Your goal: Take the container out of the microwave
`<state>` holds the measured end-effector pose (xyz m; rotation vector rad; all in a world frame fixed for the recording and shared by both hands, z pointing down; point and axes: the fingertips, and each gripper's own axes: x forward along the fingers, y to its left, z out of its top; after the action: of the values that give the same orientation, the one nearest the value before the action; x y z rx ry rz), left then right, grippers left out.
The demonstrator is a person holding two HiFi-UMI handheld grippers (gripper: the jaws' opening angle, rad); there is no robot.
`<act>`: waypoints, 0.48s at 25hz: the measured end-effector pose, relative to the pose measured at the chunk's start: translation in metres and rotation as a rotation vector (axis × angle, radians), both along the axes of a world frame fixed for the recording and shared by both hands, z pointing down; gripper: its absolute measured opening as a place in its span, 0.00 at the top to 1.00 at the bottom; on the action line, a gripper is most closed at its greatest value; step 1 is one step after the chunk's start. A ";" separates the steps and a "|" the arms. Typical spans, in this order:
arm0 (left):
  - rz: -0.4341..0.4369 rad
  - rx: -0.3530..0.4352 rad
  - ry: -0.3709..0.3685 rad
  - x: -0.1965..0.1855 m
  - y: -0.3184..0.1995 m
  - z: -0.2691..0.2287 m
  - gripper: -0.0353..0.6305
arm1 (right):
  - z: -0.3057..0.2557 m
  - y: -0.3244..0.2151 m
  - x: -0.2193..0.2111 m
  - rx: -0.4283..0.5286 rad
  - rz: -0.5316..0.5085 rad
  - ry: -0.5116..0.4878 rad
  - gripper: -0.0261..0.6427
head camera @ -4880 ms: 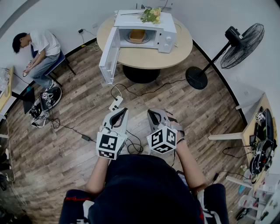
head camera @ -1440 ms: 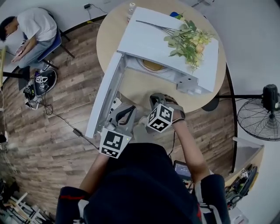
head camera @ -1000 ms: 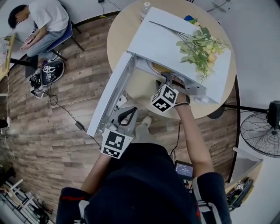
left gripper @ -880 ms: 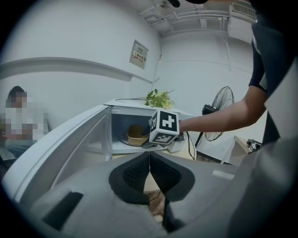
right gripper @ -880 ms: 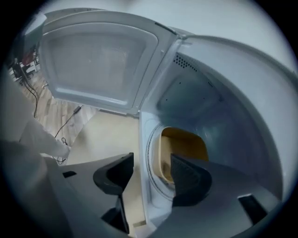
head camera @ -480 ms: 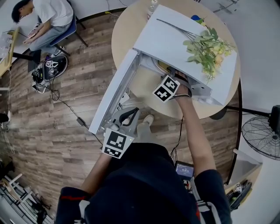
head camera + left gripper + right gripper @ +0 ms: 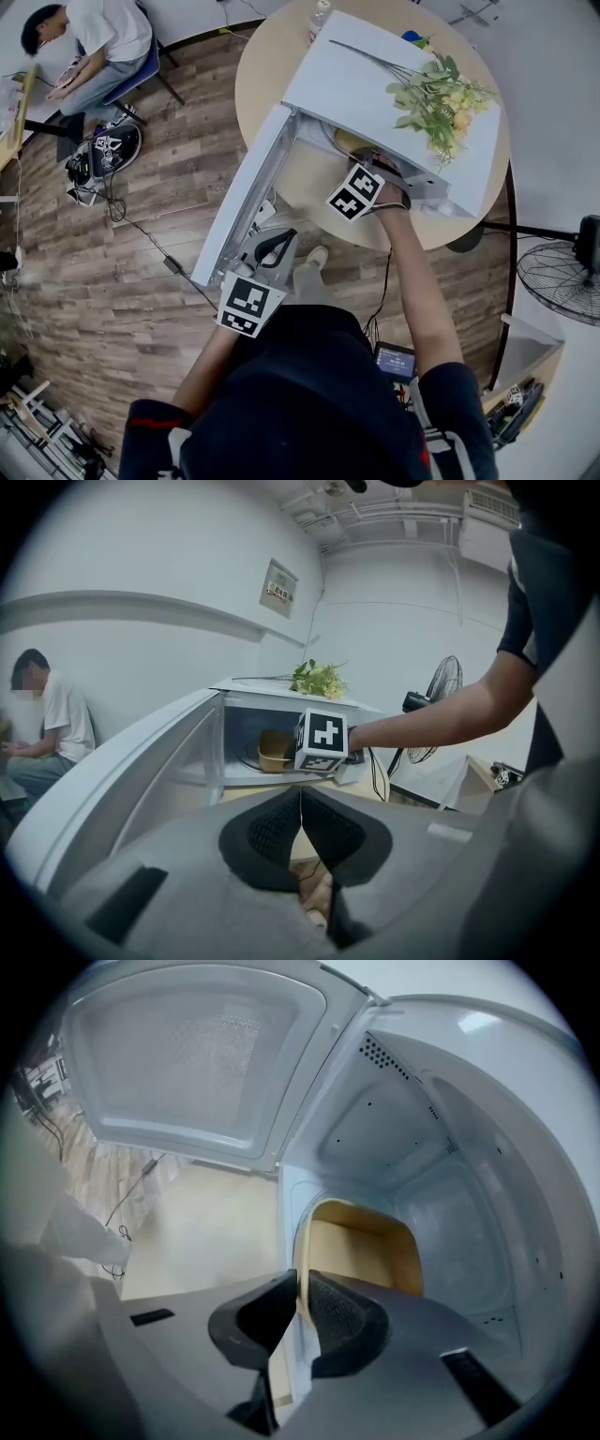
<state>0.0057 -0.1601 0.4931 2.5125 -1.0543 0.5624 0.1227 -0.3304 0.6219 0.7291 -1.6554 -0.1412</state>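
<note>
The white microwave (image 7: 375, 84) stands on a round table with its door (image 7: 246, 202) swung open to the left. Inside sits a tan container (image 7: 366, 1251), also seen in the left gripper view (image 7: 274, 750). My right gripper (image 7: 302, 1299) reaches into the cavity; its jaws are closing, with the container's near rim pinched between the pads. In the head view only its marker cube (image 7: 354, 192) shows at the opening. My left gripper (image 7: 300, 817) hangs low beside the door, below the table edge (image 7: 272, 246), shut with nothing in it.
A bunch of flowers (image 7: 436, 94) lies on the microwave's top. The round wooden table (image 7: 272, 66) leaves bare room in front of the oven. A person (image 7: 94, 37) sits at the far left. A floor fan (image 7: 562, 281) stands at the right, cables (image 7: 141, 244) run across the floor.
I came up to the table, and my right gripper went from in front of the microwave into its cavity, down to the container's rim. The left gripper stayed low by the door.
</note>
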 end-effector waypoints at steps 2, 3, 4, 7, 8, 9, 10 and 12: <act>0.006 -0.001 0.013 0.002 0.000 -0.002 0.92 | -0.003 0.009 -0.001 -0.009 0.000 -0.013 0.91; 0.011 0.001 0.016 0.002 0.000 -0.004 0.92 | -0.005 0.015 -0.002 -0.009 -0.002 -0.017 0.91; 0.017 0.005 0.016 0.003 0.000 -0.005 0.92 | -0.007 0.020 -0.003 -0.008 -0.006 -0.019 0.92; 0.031 0.020 0.016 0.003 0.000 -0.009 0.92 | -0.012 0.039 -0.006 -0.019 -0.029 -0.013 0.92; 0.036 0.025 0.016 0.003 -0.001 -0.011 0.92 | -0.014 0.046 -0.007 -0.024 -0.037 -0.011 0.92; 0.042 0.031 0.016 0.003 -0.001 -0.012 0.92 | -0.017 0.053 -0.009 -0.030 -0.044 -0.013 0.92; 0.049 0.037 0.015 0.003 -0.002 -0.014 0.92 | -0.020 0.060 -0.011 -0.036 -0.051 -0.017 0.92; 0.065 0.051 0.014 0.005 -0.001 -0.018 0.92 | -0.026 0.074 -0.014 -0.051 -0.056 -0.026 0.92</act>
<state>0.0106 -0.1613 0.4752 2.5991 -0.9965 0.5420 0.1086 -0.2568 0.5963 0.6484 -1.6990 -0.1296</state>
